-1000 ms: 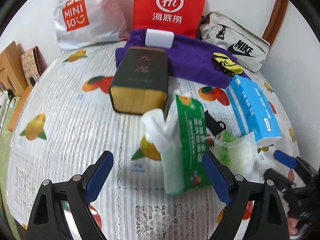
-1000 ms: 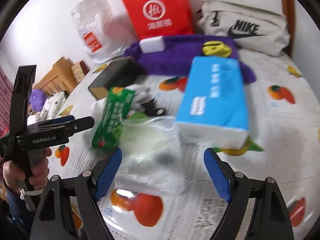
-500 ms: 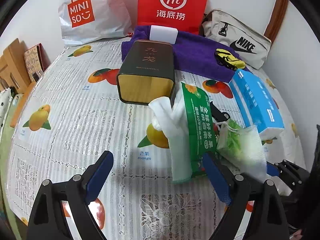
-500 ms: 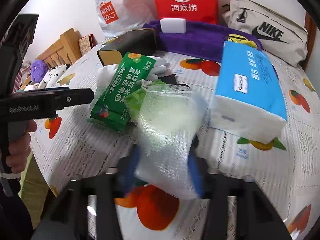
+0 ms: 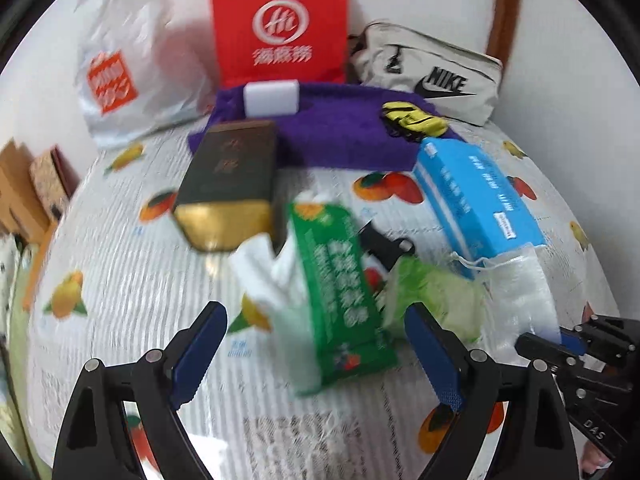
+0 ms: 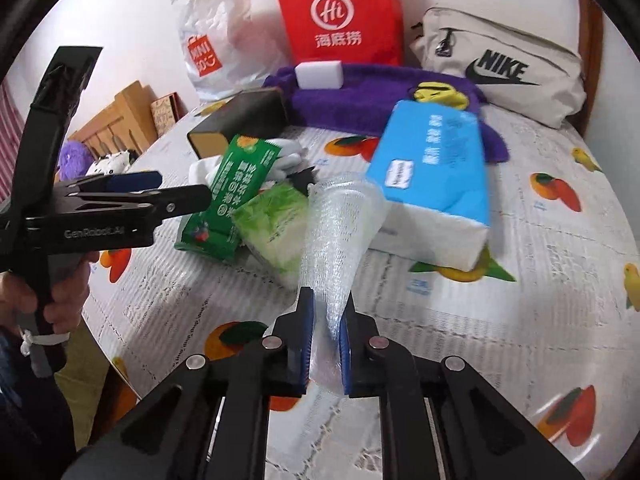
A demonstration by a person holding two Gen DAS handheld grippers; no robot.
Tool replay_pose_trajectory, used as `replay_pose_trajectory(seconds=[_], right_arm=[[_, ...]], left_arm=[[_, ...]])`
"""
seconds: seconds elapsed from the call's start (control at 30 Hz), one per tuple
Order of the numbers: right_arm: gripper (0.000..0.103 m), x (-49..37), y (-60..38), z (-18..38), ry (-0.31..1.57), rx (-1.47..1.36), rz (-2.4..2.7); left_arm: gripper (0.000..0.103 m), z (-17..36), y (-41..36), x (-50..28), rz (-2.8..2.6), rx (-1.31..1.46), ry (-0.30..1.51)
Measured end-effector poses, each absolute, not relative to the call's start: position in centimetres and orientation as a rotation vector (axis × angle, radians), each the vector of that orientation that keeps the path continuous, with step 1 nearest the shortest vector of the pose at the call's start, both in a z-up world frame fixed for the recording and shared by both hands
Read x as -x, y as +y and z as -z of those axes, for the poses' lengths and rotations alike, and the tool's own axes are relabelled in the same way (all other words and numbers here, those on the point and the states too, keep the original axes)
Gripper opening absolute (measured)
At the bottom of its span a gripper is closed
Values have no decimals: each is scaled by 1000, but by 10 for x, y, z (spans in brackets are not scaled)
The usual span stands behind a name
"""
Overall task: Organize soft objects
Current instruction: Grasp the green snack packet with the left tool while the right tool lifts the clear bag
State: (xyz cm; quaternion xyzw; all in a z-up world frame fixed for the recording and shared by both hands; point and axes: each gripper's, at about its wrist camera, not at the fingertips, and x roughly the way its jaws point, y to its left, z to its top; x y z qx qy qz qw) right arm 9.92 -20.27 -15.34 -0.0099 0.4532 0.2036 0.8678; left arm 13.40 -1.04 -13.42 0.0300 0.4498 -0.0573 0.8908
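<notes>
Mesh pouch (image 6: 340, 232): translucent white net bag, pinched at its near end between the pads of my right tongs (image 6: 325, 340), which are clamped nearly together on it. The pouch stretches away from the pads toward the blue tissue pack (image 6: 434, 168), its far end at that pack's near edge. Beside the pouch, to its left, lies a pale green packet (image 6: 272, 220), touching the green sachet (image 6: 236, 192).

My left tongs (image 5: 316, 356) stand wide, nothing between the pads; they hover over the green sachet (image 5: 340, 300) and the white cloth (image 5: 272, 276) beside it. From the right wrist view the left tongs (image 6: 160, 192) enter side-on, my hand (image 6: 52, 300) on the handle.

Worktop (image 6: 540, 280): round, covered with a white lace-pattern cloth printed with fruit. Behind the clutter: a dark box with a gold end (image 5: 228, 184), a purple towel (image 5: 340, 132) carrying a white block (image 5: 272, 98) and a yellow-black item (image 5: 412, 122). Against the wall: red bag (image 6: 340, 12), white plastic bag (image 6: 216, 36), beige pouch (image 6: 508, 68). Left wrist view is motion-blurred; fine print unreadable.
</notes>
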Motion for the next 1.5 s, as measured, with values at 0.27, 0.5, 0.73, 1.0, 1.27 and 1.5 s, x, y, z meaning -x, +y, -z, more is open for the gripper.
replay_pose_trajectory(seconds=[0.27, 0.5, 0.73, 1.0, 1.27, 1.5], right_arm=[[11, -94, -217, 149, 936, 14, -416], [12, -96, -221, 149, 931, -11, -426], [11, -94, -219, 150, 934, -8, -434], [12, -91, -219, 147, 920, -19, -438], [12, -88, -212, 147, 926, -2, -445], [12, -88, -209, 150, 936, 4, -443]], left_arm=[[90, 160, -21, -170, 31, -146, 981], [92, 181, -31, -179, 3, -191, 1019], [55, 169, -17, -174, -3, -162, 988], [43, 156, 16, -158, 96, -34, 1003], [43, 162, 12, -160, 106, -57, 986], [55, 167, -3, -174, 71, -143, 975]])
